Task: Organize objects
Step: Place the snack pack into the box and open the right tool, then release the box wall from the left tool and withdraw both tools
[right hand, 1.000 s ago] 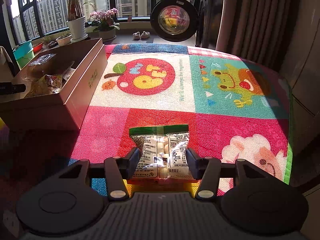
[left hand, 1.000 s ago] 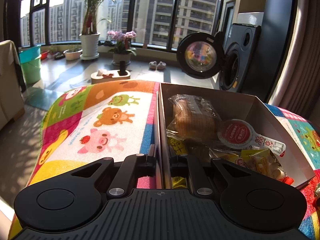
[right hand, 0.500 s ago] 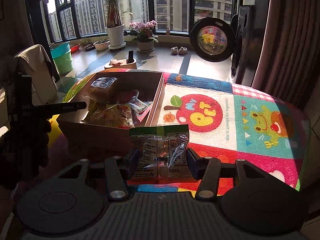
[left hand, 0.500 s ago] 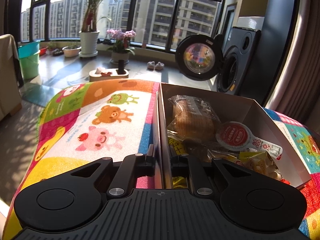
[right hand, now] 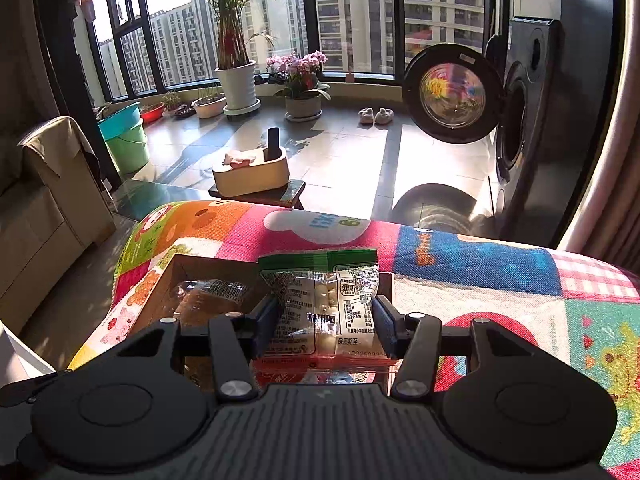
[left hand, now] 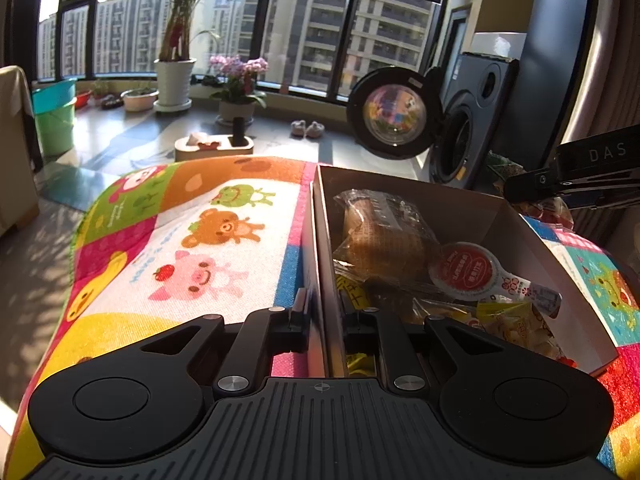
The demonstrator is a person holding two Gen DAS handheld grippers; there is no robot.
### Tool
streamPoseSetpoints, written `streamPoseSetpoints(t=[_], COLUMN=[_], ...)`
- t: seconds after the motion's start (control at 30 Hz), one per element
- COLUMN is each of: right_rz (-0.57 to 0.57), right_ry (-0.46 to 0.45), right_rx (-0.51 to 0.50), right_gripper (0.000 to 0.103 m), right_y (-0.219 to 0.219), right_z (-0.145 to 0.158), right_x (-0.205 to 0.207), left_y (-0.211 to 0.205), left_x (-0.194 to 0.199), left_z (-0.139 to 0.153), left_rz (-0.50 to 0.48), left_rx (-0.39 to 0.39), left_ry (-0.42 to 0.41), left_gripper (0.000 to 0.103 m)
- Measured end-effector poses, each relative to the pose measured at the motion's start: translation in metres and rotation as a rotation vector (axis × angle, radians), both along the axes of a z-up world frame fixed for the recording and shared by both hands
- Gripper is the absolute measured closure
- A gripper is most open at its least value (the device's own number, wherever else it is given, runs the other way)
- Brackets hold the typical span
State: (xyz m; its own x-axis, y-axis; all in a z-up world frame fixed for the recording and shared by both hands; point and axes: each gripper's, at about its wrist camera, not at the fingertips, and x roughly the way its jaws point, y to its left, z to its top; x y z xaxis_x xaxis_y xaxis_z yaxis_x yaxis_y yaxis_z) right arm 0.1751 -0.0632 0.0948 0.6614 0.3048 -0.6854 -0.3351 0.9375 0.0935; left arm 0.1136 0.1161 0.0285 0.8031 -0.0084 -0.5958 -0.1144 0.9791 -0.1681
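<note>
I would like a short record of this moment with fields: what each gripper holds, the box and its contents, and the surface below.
left gripper: shut on the left wall of the cardboard box
right gripper: shut on a green-topped snack packet, held over the box
box contents: wrapped bread, red-lidded cup, yellow snack bag
surface: colourful cartoon mat

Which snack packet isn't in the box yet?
The green-topped packet, clamped in the right gripper above the box. The bread packet already lies inside.
</note>
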Motion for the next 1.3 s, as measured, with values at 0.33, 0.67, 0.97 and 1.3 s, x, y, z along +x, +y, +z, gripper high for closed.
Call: streamPoseSetpoints(t=[0.33,0.67,0.97,1.3], right_rz=[-0.005,-0.011,-0.078,-0.097], right_ry=[0.044,-0.063,-0.128,-0.120], right_rx=[-0.030,0.048,0.018,-0.089], right_gripper=[0.051,0.032,0.016,0.003], right_y=[0.008,-0.030,-0.113,-0.119], right_z=[-0.038,-0.004,-0.013,-0.076], right_x=[0.015,-0.040,-0.171,-0.253], left_y=[-0.001,0.000,-0.023,-0.085], left_x=[0.001,-0.019,-0.127,-0.178], left_z=[0.000,0.016,0.044,-0.008], left_rz=[-0.005,0.009,-0.002,-0.135], left_rx=[0.009,0.028,0.156,0.195], left_ry=[0.005,-0.104,-0.177,0.088], left_gripper=[0.087,0.086,0.085,0.084])
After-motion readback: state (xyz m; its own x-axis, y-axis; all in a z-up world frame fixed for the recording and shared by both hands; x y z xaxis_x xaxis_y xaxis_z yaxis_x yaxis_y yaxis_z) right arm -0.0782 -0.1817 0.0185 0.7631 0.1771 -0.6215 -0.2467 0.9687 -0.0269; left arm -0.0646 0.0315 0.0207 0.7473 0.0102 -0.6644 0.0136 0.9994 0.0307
